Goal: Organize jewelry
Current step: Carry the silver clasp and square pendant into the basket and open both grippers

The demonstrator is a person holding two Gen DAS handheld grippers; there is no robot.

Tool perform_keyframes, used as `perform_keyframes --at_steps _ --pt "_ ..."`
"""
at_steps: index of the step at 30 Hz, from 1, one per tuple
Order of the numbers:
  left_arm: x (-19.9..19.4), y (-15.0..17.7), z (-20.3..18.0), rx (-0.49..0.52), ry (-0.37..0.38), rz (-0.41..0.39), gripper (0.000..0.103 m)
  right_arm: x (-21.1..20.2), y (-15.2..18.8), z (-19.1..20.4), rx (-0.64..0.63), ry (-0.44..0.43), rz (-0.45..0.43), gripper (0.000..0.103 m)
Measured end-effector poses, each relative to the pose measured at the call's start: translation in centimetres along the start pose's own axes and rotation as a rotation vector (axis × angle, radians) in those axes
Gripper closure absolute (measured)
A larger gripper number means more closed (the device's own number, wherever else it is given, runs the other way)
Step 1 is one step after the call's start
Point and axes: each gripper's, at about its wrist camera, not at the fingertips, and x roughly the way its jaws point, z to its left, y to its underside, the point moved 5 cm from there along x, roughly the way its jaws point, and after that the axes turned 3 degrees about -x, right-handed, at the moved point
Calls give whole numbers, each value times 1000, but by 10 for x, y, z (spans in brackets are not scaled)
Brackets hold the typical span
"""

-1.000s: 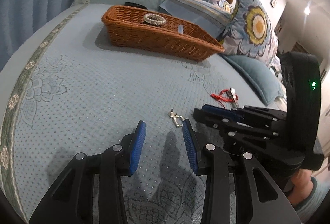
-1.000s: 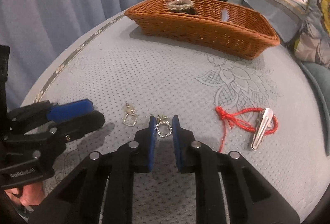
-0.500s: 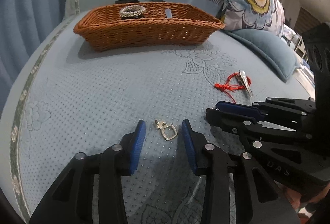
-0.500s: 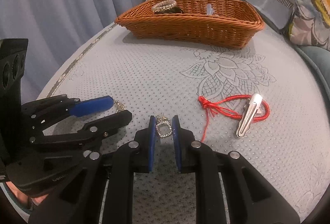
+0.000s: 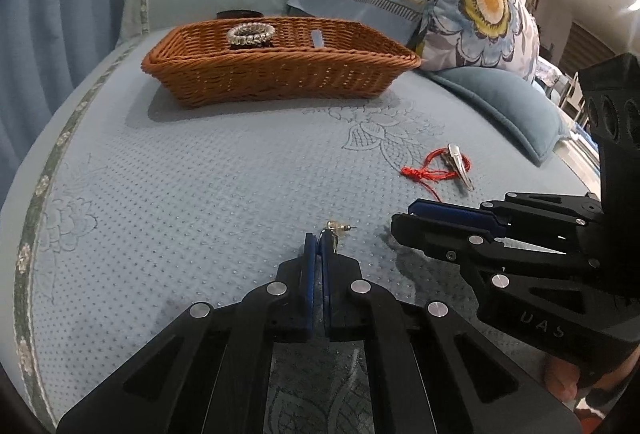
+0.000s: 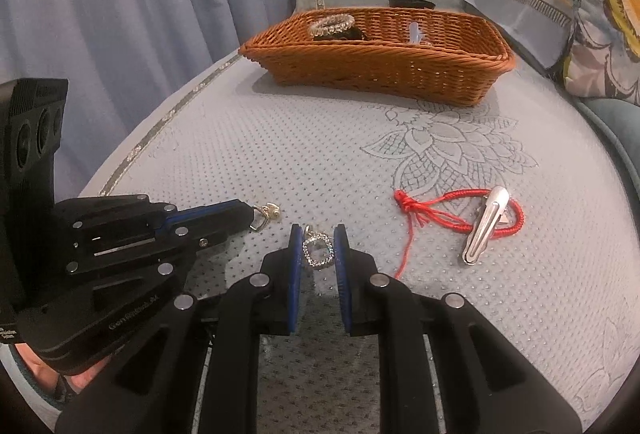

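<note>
On the light blue bedspread, my left gripper [image 5: 320,240] points down. Its jaws are closing, and the pads press on a small gold earring [image 5: 336,229] whose stud sticks out past the tips. From the right wrist, the left gripper [image 6: 245,213] holds that earring [image 6: 267,213] just above the cover. My right gripper [image 6: 318,254] is shut on a sparkly square earring [image 6: 319,253], low over the bedspread, and the right gripper [image 5: 402,219] shows side-on in the left wrist view. A wicker basket [image 5: 280,78] [image 6: 380,68] stands farther back with a beaded bracelet [image 5: 251,33] [image 6: 332,24] inside.
A red cord bracelet [image 5: 424,172] [image 6: 440,208] and a silver hair clip [image 5: 460,166] [image 6: 486,226] lie together right of the grippers. A floral pillow [image 5: 480,6] and a blue cushion [image 5: 512,106] stand at the right, and a curtain [image 6: 120,14] hangs at the left.
My left gripper moved over the gold earring and shut on it. The right gripper stayed shut on the sparkly earring and barely moved.
</note>
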Motion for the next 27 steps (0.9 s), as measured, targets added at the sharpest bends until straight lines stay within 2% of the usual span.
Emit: perform_keyframes --at_steps 10,19,24,27 --pt "-23 -6 8 -62 33 -102 103 -19 -3 4 -10 -32 -92 90" --pt "-46 -27 14 -96 53 -191 103 -33 -14 -4 25 -53 -143 90" --pt "-56 -57 16 -76 40 -244 103 -51 -46 -13 16 -39 -208 90" --pt "-58 -88 20 -71 35 -286 103 -56 -72 -22 7 -14 -234 90"
